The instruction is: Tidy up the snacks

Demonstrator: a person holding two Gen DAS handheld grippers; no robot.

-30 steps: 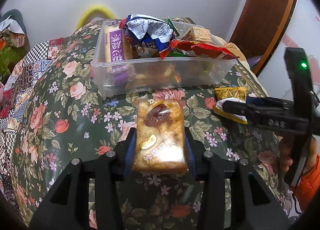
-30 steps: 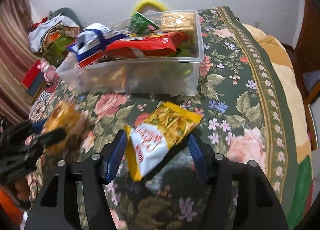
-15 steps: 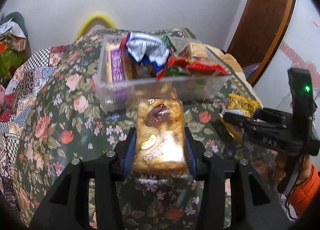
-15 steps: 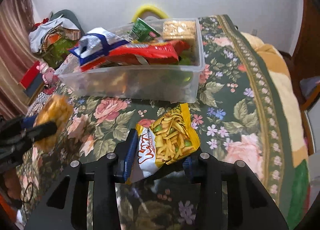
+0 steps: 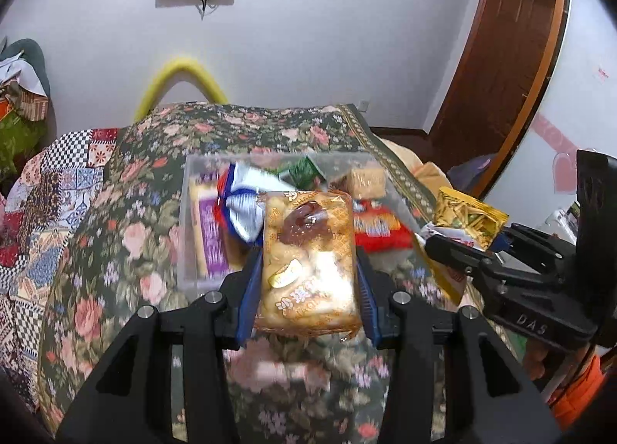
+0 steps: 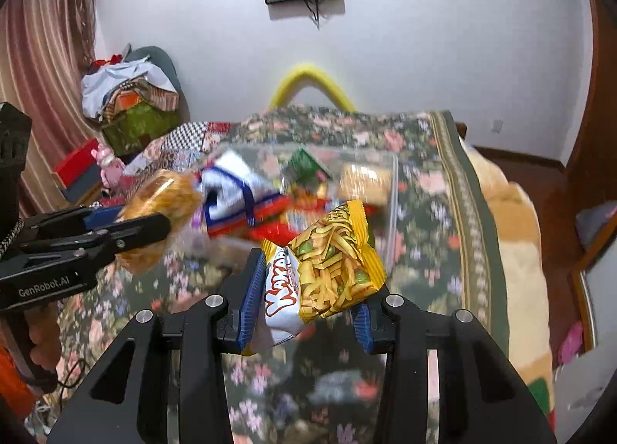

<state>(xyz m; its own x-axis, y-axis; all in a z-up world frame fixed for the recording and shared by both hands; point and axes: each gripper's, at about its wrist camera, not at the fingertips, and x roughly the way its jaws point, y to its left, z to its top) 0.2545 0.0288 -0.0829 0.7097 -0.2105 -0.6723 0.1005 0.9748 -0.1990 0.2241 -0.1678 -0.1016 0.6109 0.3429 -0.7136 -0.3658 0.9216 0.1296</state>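
1. Flowered cloth [image 5: 115, 235]: covers the whole surface; I take the clear box as my landmark for everything below.

2. Clear box [image 5: 185, 251]: open-topped, sitting on the cloth, already holding several wrappers, among them a blue-and-white bag [image 5: 241, 208] and a red packet [image 5: 376, 230]. Its long side runs across my view.

3. Left gripper [image 5: 308, 282]: closed firmly on the pastry pack [image 5: 308, 262], both blue pads pressed to its long sides. The pack's long axis points straight ahead toward the box; it hangs above the box's near wall, clear of the cloth.

4. Right gripper [image 6: 304, 289]: its jaws have just been closing, and they now pinch the noodle snack bag [image 6: 331, 262] at its lower end. The bag tilts up and to the right, lifted off the cloth, on the near side of the box toward its right end.

5. Deciding relation: the box lies ahead of and below both grippers. I judge my left hand the nearer, its pack already overlapping the box opening, so it likely drops first. Free room looks scarce in the middle; the background is blurred, so I cannot tell exact gaps.
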